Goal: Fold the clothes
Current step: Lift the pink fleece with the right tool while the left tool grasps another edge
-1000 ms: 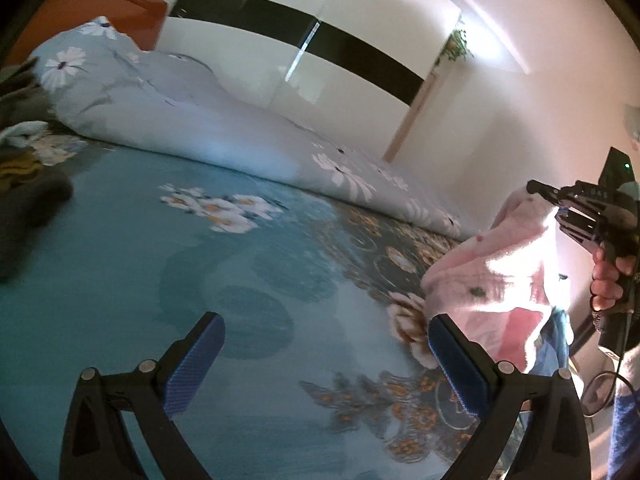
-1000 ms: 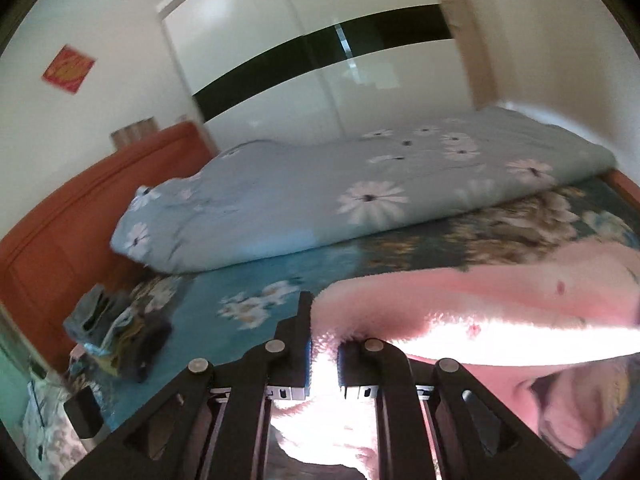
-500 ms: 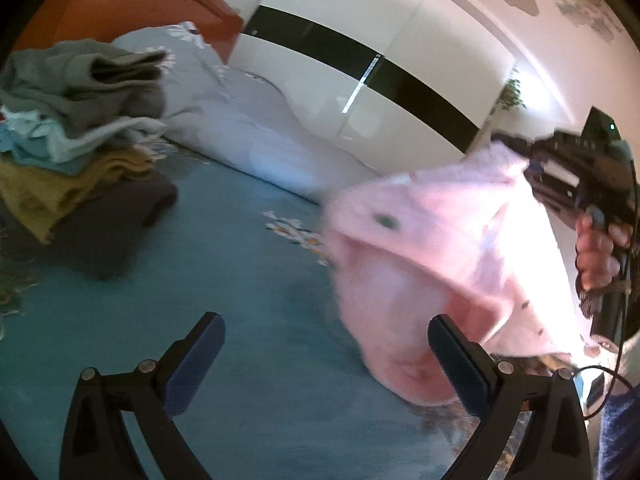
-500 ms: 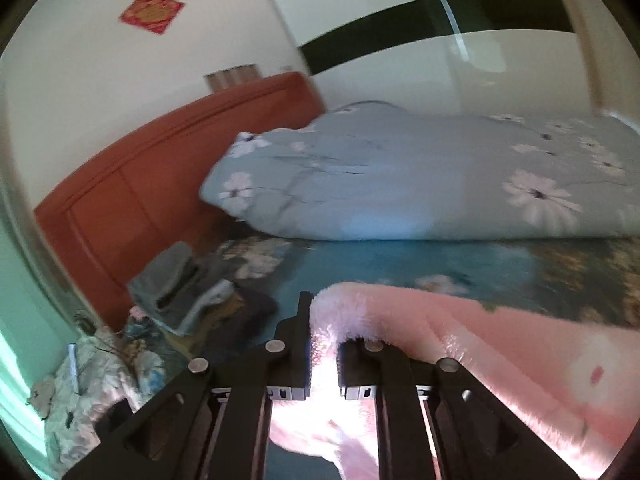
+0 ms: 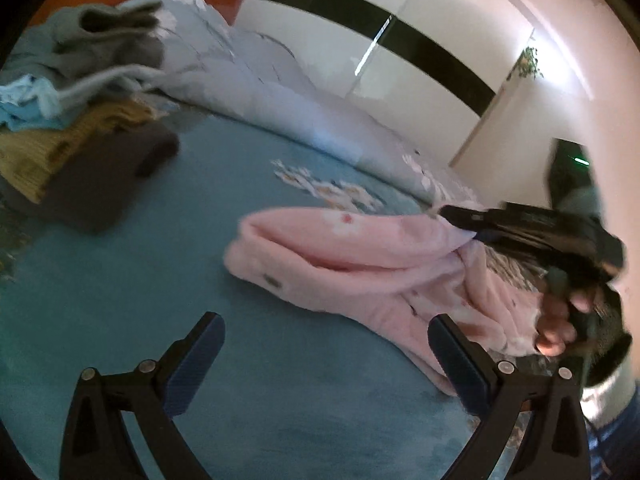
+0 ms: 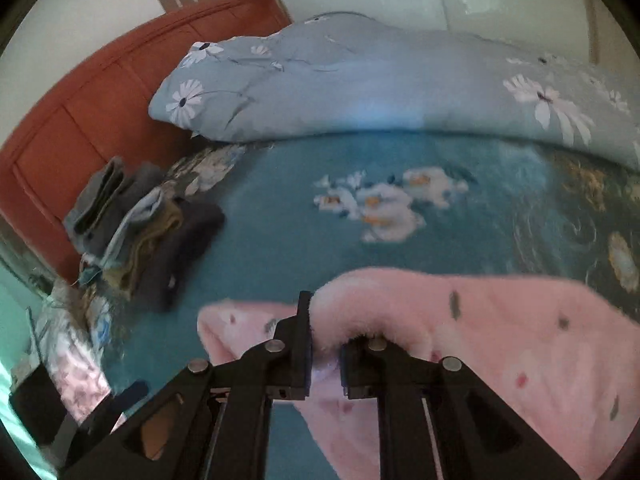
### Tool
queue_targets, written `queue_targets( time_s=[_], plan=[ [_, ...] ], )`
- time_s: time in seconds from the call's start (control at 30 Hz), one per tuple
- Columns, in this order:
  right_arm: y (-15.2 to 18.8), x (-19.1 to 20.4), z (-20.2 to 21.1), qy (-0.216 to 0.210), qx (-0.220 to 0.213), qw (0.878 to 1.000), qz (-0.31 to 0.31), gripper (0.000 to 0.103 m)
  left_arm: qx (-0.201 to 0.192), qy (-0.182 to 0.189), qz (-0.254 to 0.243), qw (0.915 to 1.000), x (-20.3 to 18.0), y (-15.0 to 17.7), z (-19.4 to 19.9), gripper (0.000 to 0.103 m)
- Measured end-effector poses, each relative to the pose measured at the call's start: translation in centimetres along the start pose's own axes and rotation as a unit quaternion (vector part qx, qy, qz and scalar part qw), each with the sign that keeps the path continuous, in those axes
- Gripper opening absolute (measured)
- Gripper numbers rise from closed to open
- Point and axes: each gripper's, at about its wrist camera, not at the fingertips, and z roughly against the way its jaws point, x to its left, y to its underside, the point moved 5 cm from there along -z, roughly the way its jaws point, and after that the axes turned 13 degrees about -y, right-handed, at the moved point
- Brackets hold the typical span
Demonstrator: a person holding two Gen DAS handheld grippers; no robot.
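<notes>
On the bedsheet (image 5: 120, 320), pink garment (image 5: 340, 264) now lowered, right tool (image 6: 324, 354) still pinching it, left tool (image 5: 326, 354) spread.

a fluffy pink garment (image 5: 360, 264) with small dark spots lies crumpled on the teal bed, one edge lifted.

pink fleece garment (image 6: 500, 344) cut off at the right and bottom edges of the right wrist view, partly hidden behind the right gripper (image 6: 325, 354). stack of folded clothes (image 5: 76, 120) smeared by motion blur, cropped at the left edge. right hand (image 5: 560, 320) blurred.
</notes>
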Motion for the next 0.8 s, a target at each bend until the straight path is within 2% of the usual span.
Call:
queue_targets(
  time_s=[0.03, 0.1, 0.13, 0.23, 0.3, 0.37, 0.47, 0.53, 0.6, 0.73, 0.8],
  plan=[
    [1.0, -0.1, 1.2, -0.003, -0.007, 1.000, 0.007, 0.039, 0.007, 0.003, -0.003, 1.0000, -0.5, 0.2, -0.5, 0.103],
    [3.0, -0.4, 3.7, -0.009, -0.022, 1.000, 0.019, 0.045, 0.021, -0.002, -0.007, 0.9998, -1.2, 0.5, -1.7, 0.103],
    [4.0, -1.0, 5.4, -0.010, -0.030, 0.999, 0.018, 0.045, 0.027, -0.011, -0.008, 0.9995, -1.4, 0.6, -2.3, 0.103],
    [8.1, -3.9, 11.5, 0.034, -0.057, 0.998, 0.003, 0.046, 0.042, -0.042, 0.006, 0.9982, -0.7, 0.3, -4.1, 0.103],
    [10.0, -6.3, 15.2, 0.090, -0.069, 0.994, -0.007, 0.047, 0.052, -0.052, 0.030, 0.9969, 0.5, -0.5, -5.4, 0.103],
    [12.4, -9.8, 18.9, 0.152, -0.076, 0.984, -0.042, 0.047, 0.064, -0.053, 0.055, 0.9951, 1.4, -1.0, -6.7, 0.103],
    [15.4, -14.8, 23.8, 0.190, -0.117, 0.966, -0.133, 0.047, 0.076, -0.042, 0.091, 0.9921, 2.3, -1.5, -8.2, 0.103],
    [16.7, -17.1, 26.6, 0.182, -0.174, 0.950, -0.182, 0.048, 0.082, -0.034, 0.114, 0.9895, 2.7, -1.8, -9.2, 0.103],
    [17.9, -19.4, 28.3, 0.172, -0.221, 0.929, -0.241, 0.048, 0.087, -0.026, 0.131, 0.9873, 2.9, -2.2, -9.8, 0.103],
    [18.7, -22.4, 28.3, 0.144, -0.256, 0.909, -0.295, 0.048, 0.098, -0.037, 0.136, 0.9852, 2.6, -2.8, -10.6, 0.102],
    [18.3, -23.1, 27.7, 0.127, -0.268, 0.905, -0.306, 0.048, 0.100, -0.041, 0.133, 0.9853, 2.3, -2.9, -10.7, 0.099]
  ],
)
